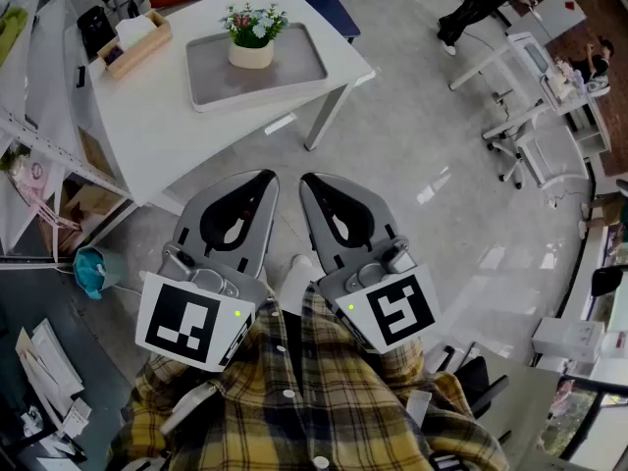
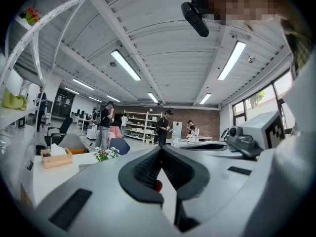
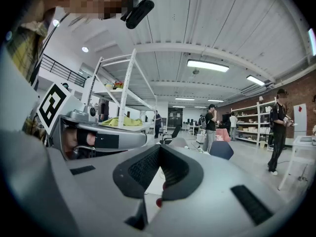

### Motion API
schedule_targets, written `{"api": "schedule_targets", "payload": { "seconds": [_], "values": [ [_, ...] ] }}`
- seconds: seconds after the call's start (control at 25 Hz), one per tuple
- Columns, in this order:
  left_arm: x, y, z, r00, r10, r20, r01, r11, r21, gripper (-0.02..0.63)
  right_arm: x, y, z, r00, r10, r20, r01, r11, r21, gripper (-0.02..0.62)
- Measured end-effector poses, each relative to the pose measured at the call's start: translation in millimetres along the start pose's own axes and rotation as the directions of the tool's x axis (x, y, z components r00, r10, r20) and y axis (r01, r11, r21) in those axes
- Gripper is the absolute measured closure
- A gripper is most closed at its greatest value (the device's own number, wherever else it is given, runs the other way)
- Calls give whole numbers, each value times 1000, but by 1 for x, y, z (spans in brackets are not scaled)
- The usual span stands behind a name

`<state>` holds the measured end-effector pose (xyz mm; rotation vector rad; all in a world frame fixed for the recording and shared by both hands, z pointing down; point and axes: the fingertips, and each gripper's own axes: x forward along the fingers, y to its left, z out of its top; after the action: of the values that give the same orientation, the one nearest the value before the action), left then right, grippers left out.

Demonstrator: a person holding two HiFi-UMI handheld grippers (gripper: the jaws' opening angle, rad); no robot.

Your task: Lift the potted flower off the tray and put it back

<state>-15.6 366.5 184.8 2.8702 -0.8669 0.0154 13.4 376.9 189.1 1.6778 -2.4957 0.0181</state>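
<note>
Head view, potted flower (image 1: 252,35) upright in tray (image 1: 214,78), left tongs (image 1: 268,177) and right tongs (image 1: 307,182) pressed together, empty

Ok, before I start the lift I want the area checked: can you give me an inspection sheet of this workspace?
Surface: white table, mostly bare.
Job's things: potted flower upright on the grey tray.
Clutter: wooden tissue box beside the tray.
Grippers: left gripper and right gripper shut, empty, near the chest, short of the table.
Cables: nothing seen.
Surroundings: shelving left, desks right, person beyond.
</note>
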Motion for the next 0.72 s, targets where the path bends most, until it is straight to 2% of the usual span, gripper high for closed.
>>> {"api": "schedule_targets", "payload": {
  "seconds": [0.08,0.2,0.4,0.72],
  "values": [
    [-1,0,0,1000,0,0,0,1000,-1,598,1,1,2,1000,0,14,0,1000,-6,597],
    [-2,0,1,1000,5,-2,-5,1000,-16,598,4,3,13,996,9,87,-6,999,-33,597],
    [-8,5,3,1000,10,5,-10,1000,-14,598,7,12,5,1000,4,19,-4,1000,-8,597],
    [-23,10,2,1000,8,13,-8,1000,-13,598,4,21,9,999,-28,35,29,999,-35,597]
  ]
}}
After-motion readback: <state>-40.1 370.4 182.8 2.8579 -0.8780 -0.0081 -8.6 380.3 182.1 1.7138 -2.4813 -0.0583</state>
